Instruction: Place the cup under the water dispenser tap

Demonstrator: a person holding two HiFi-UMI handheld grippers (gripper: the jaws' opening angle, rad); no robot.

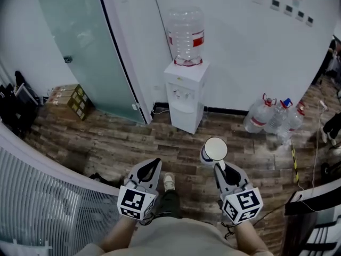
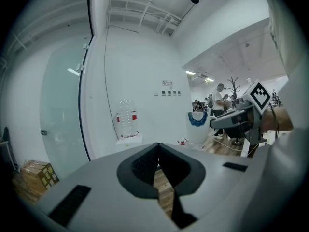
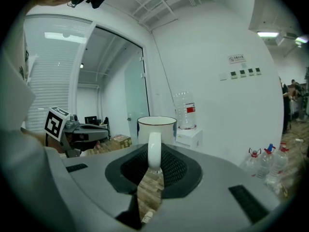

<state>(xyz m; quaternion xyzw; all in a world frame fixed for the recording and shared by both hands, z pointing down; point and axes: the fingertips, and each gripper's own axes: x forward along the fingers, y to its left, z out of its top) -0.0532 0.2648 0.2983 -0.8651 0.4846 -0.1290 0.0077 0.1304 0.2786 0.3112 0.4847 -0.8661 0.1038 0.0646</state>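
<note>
My right gripper [image 3: 153, 166] holds the white cup [image 3: 157, 129] by its handle. The two fingers [image 3: 174, 168] stand a little apart and pinch the handle from both sides. The cup sits upright just past my fingertips, at 12 o'clock from them, with its open top facing up.

My left gripper [image 2: 158, 151] has nothing in it. Its fingertips touch each other. In the head view it is at 8 o'clock from the cup, and the two grippers are side by side but apart.

The water dispenser [image 1: 185, 97] is white and stands by the wall, at 11 o'clock from the cup. A big clear water bottle [image 1: 185, 36] with a red label sits on top of it. The taps [image 1: 181, 94] are on its front. The cup is well apart from them. Between the cup and the dispenser I see brown wood floor [image 1: 160, 143].

At 2 o'clock from the cup, some spare water bottles [image 1: 272, 116] stand on the floor by the wall. At 10 o'clock, far off, there are cardboard boxes [image 1: 69, 100] beside a glass door [image 1: 85, 47]. My shoe [image 1: 169, 182] shows between the two grippers.
</note>
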